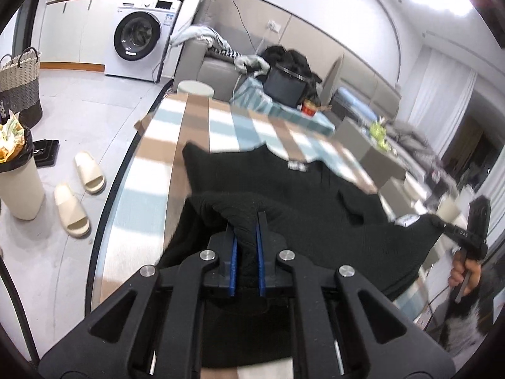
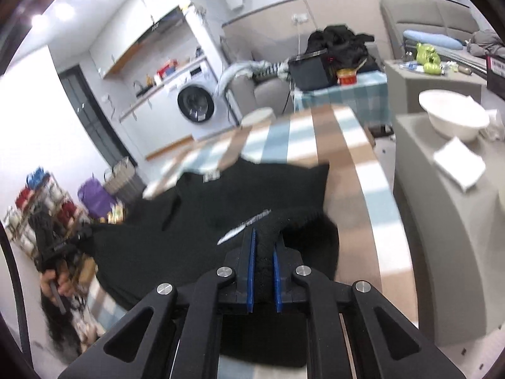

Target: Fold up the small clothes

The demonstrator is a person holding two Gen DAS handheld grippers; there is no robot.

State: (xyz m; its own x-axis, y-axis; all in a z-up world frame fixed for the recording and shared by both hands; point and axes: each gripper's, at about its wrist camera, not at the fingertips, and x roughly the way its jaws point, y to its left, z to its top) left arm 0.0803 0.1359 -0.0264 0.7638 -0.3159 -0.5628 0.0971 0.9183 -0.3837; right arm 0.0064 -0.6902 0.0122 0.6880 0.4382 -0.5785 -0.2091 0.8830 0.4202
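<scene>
Lying across a checked table [image 1: 148, 170] in a living room: black garment [image 1: 284, 189], near edge lifted. Left gripper [image 1: 245, 221] pinching one near corner tight; right gripper [image 2: 263, 237] clamping the other. Likely starting the first fold. Next, probably carrying both corners forward together, keeping the edge taut and level.

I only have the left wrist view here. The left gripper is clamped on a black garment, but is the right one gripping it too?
Observer: Yes. The right gripper is shut on a bunched edge of the black garment.
Operator: Anything on the fabric near it?
Observer: A thin silvery strip lies just left of its fingers.
Operator: What is right of the checked tablecloth?
Observer: A grey counter with a white bowl on it.
</scene>
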